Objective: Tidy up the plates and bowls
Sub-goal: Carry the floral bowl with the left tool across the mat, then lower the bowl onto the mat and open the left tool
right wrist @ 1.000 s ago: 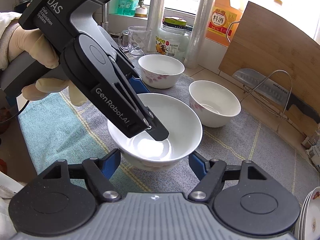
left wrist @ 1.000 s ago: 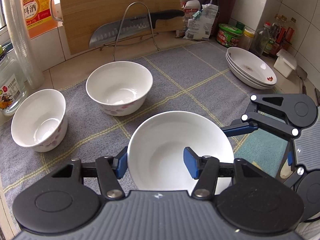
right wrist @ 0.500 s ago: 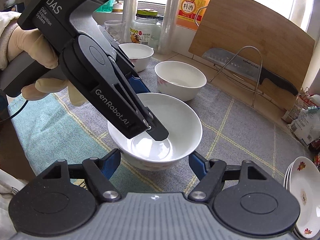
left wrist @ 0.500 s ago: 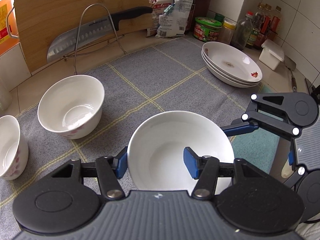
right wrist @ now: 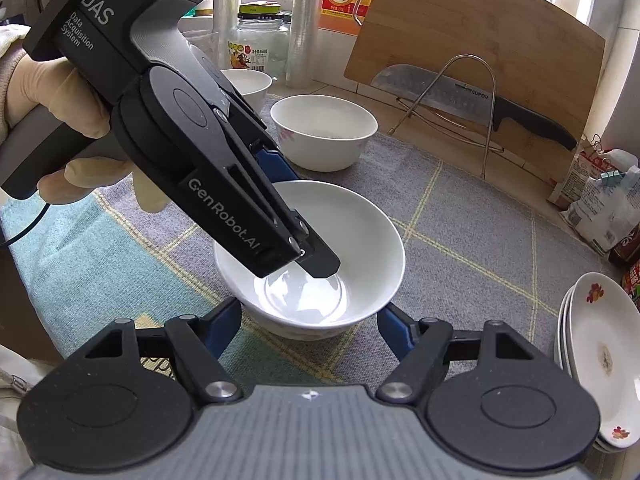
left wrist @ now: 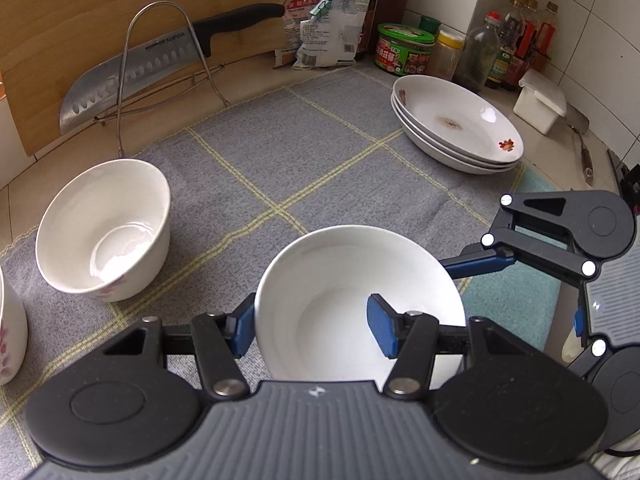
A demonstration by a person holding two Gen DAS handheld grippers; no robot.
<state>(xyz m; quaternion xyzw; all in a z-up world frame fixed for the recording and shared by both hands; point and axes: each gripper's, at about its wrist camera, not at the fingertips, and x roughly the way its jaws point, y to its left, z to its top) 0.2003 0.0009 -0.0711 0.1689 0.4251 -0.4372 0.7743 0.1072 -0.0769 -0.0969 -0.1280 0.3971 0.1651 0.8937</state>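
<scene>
**Left gripper pinching a bowl rim while the right one waits wide open**

Left wrist view: the left gripper (left wrist: 312, 330) is clamping the near rim of a white bowl (left wrist: 348, 288), one blue pad sitting outside the wall and the other inside it, so the jaws are closed down to the thickness of the wall. The bowl is sitting directly ahead of the fingers, over the grey checked mat (left wrist: 304, 152). Ahead and to the left, a second bowl (left wrist: 104, 228) is resting on the mat, and the edge of a third bowl (left wrist: 10, 336) is showing at the far left. Ahead and to the right, well apart from the held bowl, a stack of plates (left wrist: 460, 128) is lying on the mat. The right gripper (left wrist: 480, 262) is reaching in from the right, its blue finger lying just beside the held bowl's far rim. Beyond the mat, a cleaver (left wrist: 132, 76) is leaning on a wire rack against a cutting board (left wrist: 80, 8).

Right wrist view: the right gripper (right wrist: 310, 330) is standing spread wide, its two blue fingers flanking the held bowl (right wrist: 360, 236) low on either side; whether they are touching it cannot be told. The left gripper (right wrist: 280, 204) is coming in from the upper left, gripped by a gloved hand (right wrist: 60, 108), with one black finger dipping inside the bowl. Further ahead the second bowl (right wrist: 324, 136) and third bowl (right wrist: 248, 84) are standing on the mat, and the plates (right wrist: 592, 340) are lying to the right.
</scene>
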